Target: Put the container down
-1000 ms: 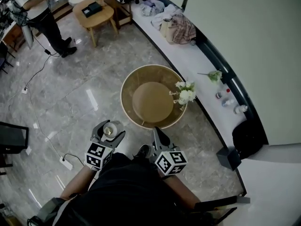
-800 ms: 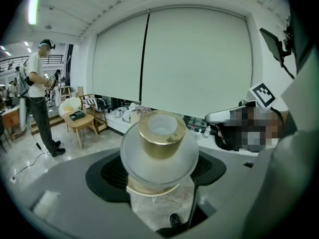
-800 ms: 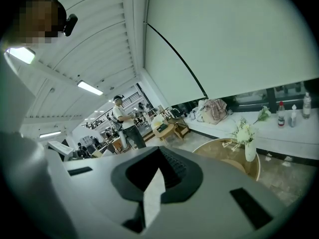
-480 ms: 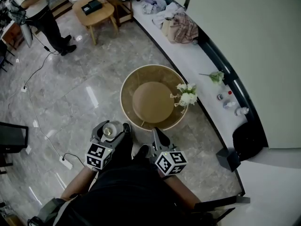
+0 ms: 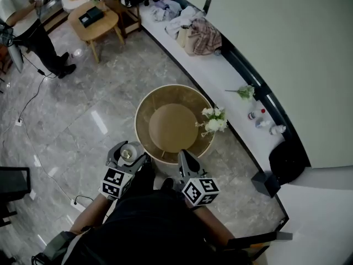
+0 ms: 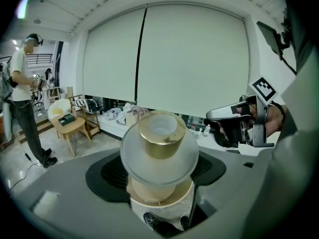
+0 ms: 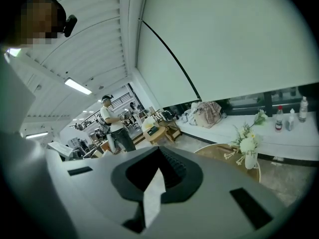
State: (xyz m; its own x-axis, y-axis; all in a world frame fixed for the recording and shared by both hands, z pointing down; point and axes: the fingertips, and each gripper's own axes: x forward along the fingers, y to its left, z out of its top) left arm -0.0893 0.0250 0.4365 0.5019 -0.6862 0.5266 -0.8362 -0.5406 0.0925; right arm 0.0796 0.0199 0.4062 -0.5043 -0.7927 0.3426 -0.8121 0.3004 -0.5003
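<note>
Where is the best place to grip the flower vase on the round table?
Probably the vase body, below the flowers. Come level from the side with the right tool: the vase stands upright and the stems spread over its mouth, blocking a grip from above.

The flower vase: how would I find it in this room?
Find the round tan table on the marble floor. The vase of white flowers stands at its right edge. It holds a full bunch, while the white ledge beyond has only a loose sprig.
</note>
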